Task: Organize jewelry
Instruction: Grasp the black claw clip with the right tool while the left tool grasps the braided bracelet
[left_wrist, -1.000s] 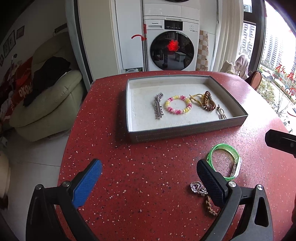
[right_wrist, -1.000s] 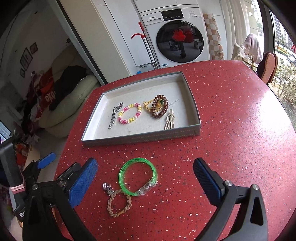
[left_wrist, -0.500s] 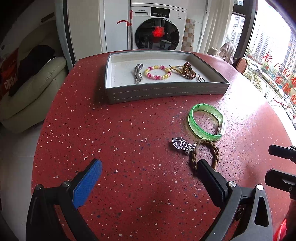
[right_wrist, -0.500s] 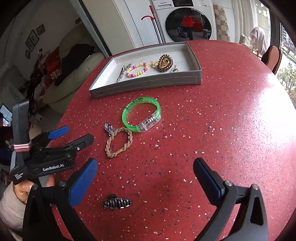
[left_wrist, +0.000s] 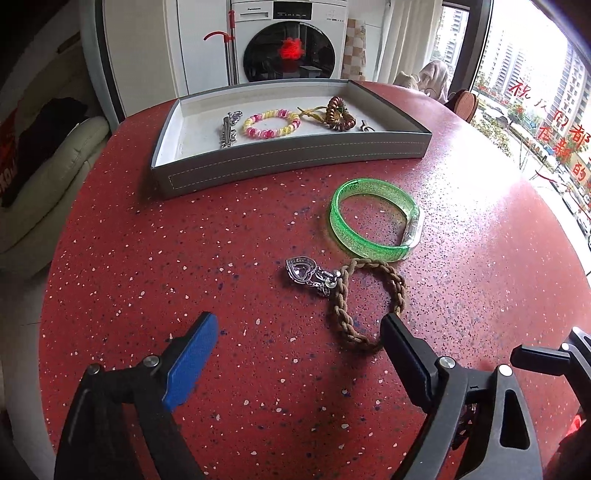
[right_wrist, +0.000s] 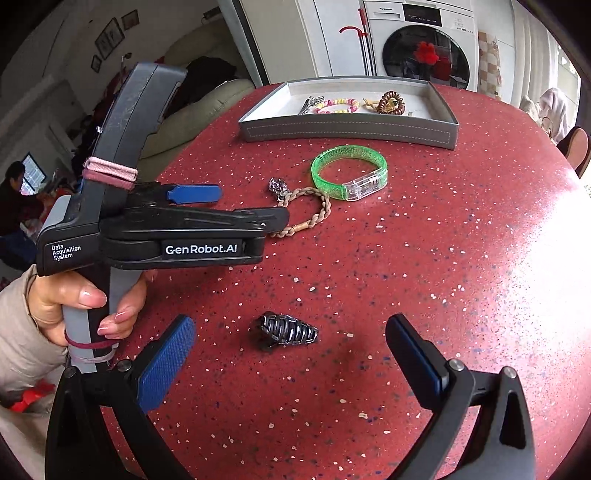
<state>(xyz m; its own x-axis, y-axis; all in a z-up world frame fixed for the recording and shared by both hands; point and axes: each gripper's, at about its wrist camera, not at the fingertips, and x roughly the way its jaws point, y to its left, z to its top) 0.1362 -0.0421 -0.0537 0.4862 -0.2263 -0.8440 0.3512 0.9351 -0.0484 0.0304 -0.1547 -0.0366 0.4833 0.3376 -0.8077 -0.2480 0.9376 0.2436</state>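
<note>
both of my tools are spread apart and hold nothing: the left tool hovers low over the red tabletop just short of the braided bracelet with its silver heart charm, and the right tool hangs above the dark hair claw. the green bangle lies just beyond the braid, touching it. at the far side, the grey tray holds a silver clip, a pink and yellow bead bracelet and a brown coil tie.
</note>
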